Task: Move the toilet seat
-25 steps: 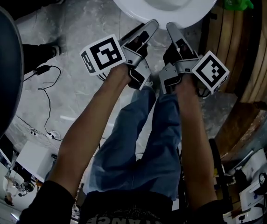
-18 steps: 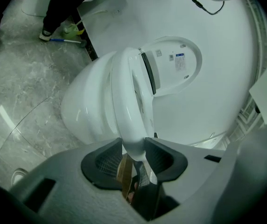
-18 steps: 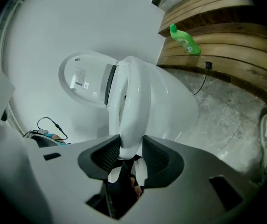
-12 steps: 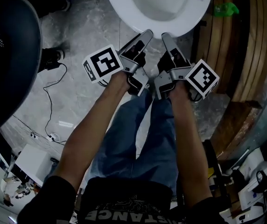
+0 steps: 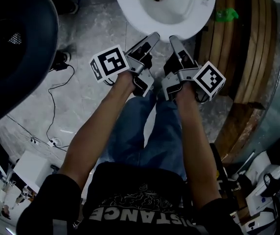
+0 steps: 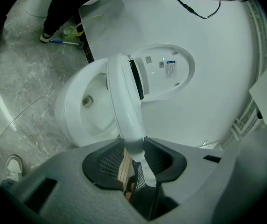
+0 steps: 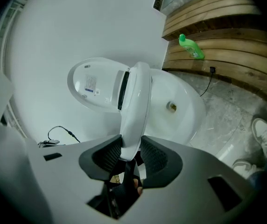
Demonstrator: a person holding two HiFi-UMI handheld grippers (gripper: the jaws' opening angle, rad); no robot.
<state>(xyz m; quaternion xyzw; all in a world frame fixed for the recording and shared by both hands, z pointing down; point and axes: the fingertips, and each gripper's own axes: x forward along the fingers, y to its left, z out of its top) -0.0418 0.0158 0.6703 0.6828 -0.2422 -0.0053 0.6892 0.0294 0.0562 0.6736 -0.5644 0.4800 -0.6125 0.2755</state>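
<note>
Grey marbled floor (image 5: 91, 28) surrounds a white toilet, with curved wooden panelling (image 7: 217, 17) and a green bottle (image 7: 192, 48) on the person's right. Straight ahead of both tongs is the toilet seat (image 6: 124, 101), tilted up off the bowl (image 6: 70, 111) and seen edge-on. Its long axis runs away from the jaws toward the hinge, where the lid (image 6: 164, 71) stands raised against the white wall

Both tongs sit side by side at the seat's front edge, neither hand nearer than the other. The left gripper (image 5: 150, 38) is clenched on the rim, which is pinched between its ribbed pads. The right gripper (image 5: 175, 39) grasps the same rim just beside it. Both pairs of jaws have just been closing, with the seat between them

From here the seat probably has to swing on up and back about its hinge toward the lid. Inside the open bowl only the drain opening (image 6: 87, 100) shows; whether water stands there I cannot tell
</note>
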